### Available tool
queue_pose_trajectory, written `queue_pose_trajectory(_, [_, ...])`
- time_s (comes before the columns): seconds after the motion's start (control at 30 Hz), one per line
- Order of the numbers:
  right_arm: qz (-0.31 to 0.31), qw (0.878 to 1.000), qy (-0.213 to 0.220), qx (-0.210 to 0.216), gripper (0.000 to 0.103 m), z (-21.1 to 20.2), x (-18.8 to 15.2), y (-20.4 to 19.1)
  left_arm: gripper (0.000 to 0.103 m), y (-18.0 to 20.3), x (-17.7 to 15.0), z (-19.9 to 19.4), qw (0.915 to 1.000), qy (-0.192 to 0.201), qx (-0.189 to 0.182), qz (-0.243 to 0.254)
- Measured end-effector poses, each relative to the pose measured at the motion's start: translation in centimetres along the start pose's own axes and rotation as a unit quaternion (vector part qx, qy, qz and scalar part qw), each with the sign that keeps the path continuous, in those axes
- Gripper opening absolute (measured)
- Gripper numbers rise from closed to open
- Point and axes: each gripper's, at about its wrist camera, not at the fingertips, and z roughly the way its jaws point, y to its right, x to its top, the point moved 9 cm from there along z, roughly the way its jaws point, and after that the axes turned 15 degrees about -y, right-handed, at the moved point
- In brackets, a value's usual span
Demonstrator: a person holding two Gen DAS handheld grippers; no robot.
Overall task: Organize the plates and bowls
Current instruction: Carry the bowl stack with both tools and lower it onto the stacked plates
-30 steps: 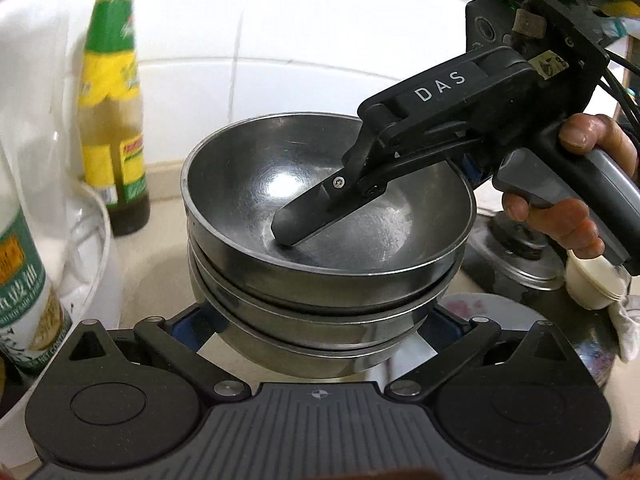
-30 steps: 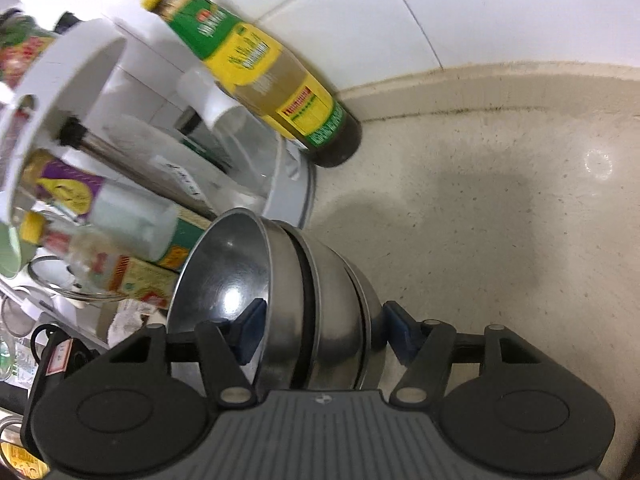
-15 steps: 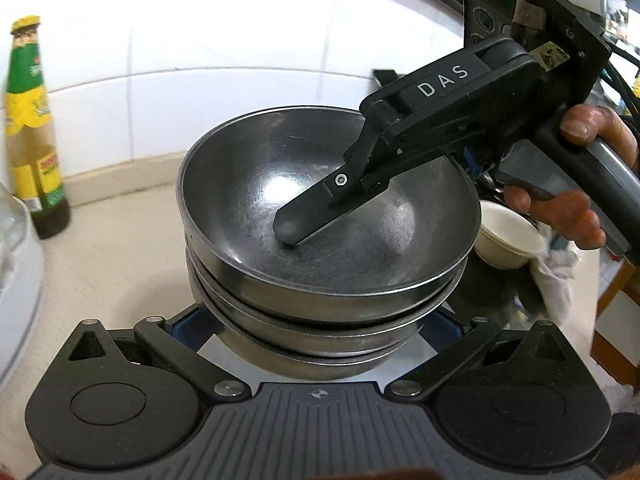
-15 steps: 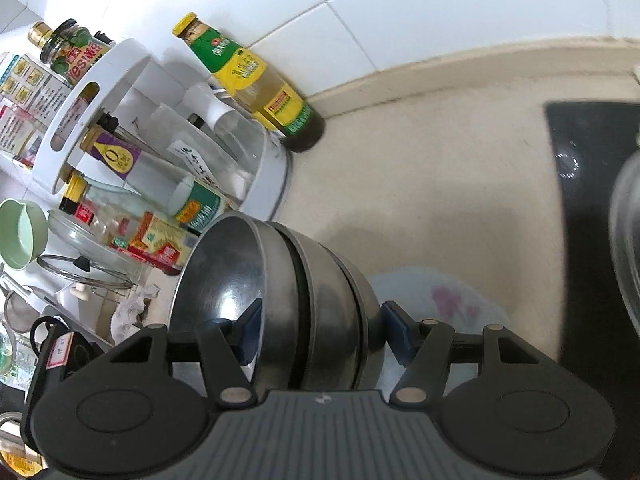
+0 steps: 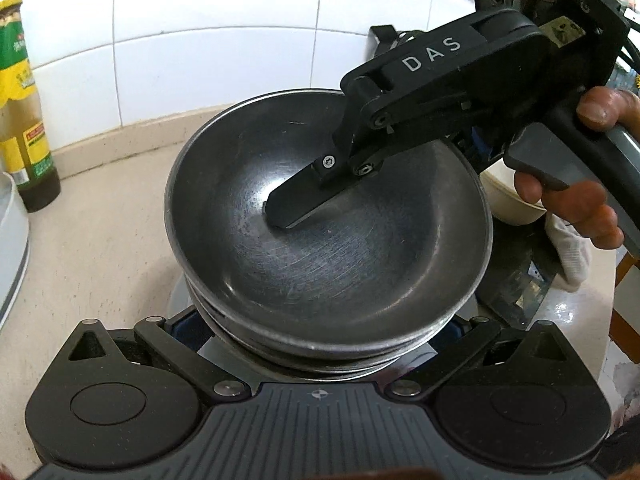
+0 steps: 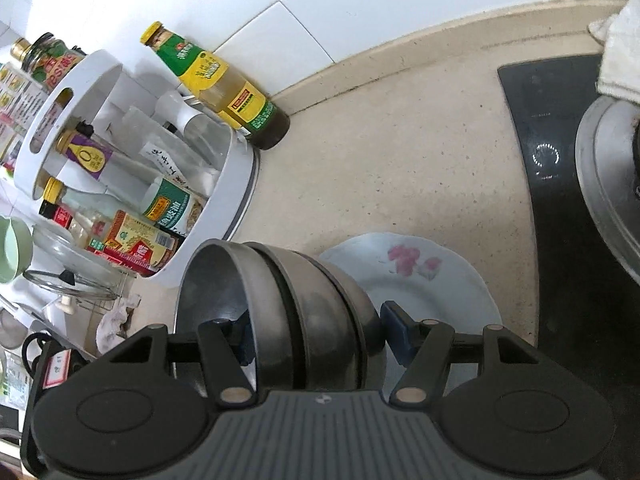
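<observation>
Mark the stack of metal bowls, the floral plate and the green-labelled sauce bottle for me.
stack of metal bowls [image 5: 340, 248]: left wrist view, inside of the top bowl.
floral plate [image 6: 432, 280]: right wrist view, bare face near the pink flowers.
sauce bottle [image 6: 224, 84]: right wrist view, yellow label.

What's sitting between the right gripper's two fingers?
The stack of metal bowls: the right gripper clamps its rim, one finger inside the top bowl, one outside. Right wrist view shows it.

I see dull scratched metal bowls [image 5: 328, 248], a glossy white glazed plate [image 6: 432, 280] at their three o'clock, a matt speckled stone counter [image 6: 400, 168], glossy wall tiles [image 5: 200, 8] and a glass bottle [image 6: 224, 88].
</observation>
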Motion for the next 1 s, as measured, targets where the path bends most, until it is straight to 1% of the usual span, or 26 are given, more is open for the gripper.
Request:
queue_pose_trajectory(0.2, [0.000, 1.000, -0.006, 0.005, 0.059, 0.6, 0.4, 0.4, 0.103, 0.0, 0.3, -0.2, 0.9999, -0.004, 0.004, -0.010])
queue_pose_trajectory(0.3, [-0.005, 1.000, -0.009, 0.005, 0.059, 0.7, 0.6, 0.5, 0.103, 0.1, 0.1, -0.7, 0.9998, -0.004, 0.013, -0.011])
queue_pose_trajectory(0.47, [-0.014, 1.000, -0.013, 0.006, 0.059, 0.8, 0.8, 0.6, 0.103, -0.4, -0.3, -1.4, 0.9994, -0.007, 0.022, -0.027])
queue_pose_trajectory(0.57, [-0.021, 1.000, -0.015, 0.009, 0.059, 0.8, 0.9, 0.5, 0.103, 0.1, -1.0, -1.4, 0.9991, -0.007, 0.030, -0.031])
queue_pose_trajectory(0.8, [-0.055, 0.998, -0.014, -0.011, 0.059, 0.4, 1.1, 0.2, 0.103, 0.3, -1.4, -1.8, 0.9979, -0.012, 0.048, -0.042])
queue_pose_trajectory(1.0, [-0.063, 0.998, -0.011, -0.016, 0.059, -0.5, 0.9, 0.2, 0.103, 1.2, -1.4, -2.5, 0.9977, -0.014, 0.058, -0.032])
